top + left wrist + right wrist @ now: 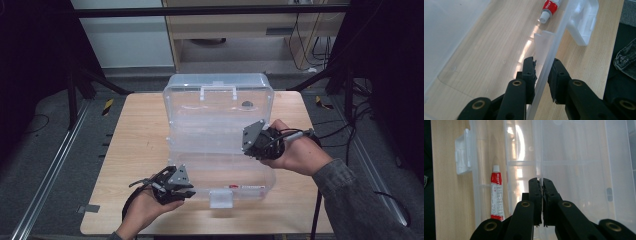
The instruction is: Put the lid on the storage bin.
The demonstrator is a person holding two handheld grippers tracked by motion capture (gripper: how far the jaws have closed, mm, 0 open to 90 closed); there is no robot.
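Both grippers on the clear box [218, 107]

Left gripper [543, 75] straddles the front wall, lower centre; right gripper [542, 192] clenched on lid edge — swing lid gently.

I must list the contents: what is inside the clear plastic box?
Inside the clear plastic box lies one red-and-white tube, near the front wall by the latch. The right gripper and hand cover part of the interior.

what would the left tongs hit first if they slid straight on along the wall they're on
Probably the small translucent divider tab standing against the wall of the clear plastic box, just ahead of the left tongs. The red and white tube lies farther on and to one side; depth is hard to judge.
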